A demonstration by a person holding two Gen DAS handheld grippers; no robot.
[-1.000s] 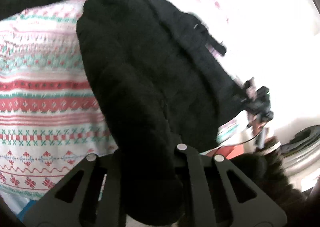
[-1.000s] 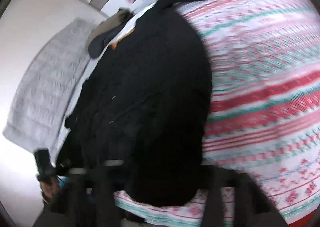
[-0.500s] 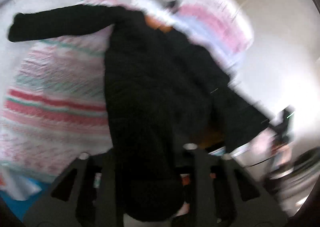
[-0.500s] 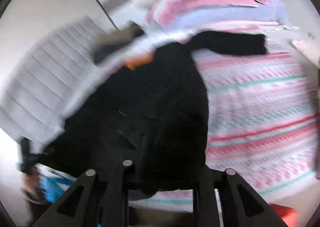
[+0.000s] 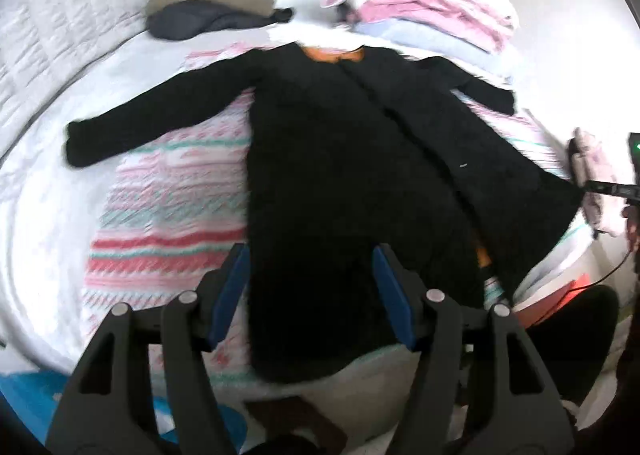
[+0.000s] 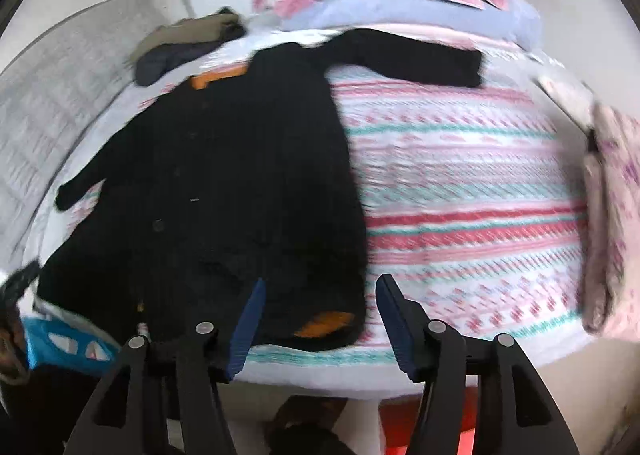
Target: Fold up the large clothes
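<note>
Both grippers raised above a black coat (image 5: 344, 159) spread flat on the patterned bedspread (image 6: 460, 191).

The left gripper (image 5: 312, 295) and right gripper (image 6: 320, 315) angle steeply downward over the coat's hem; their jaws have just been opening and stand spread, with nothing pinched between the blue pads (image 5: 230, 295).
</note>
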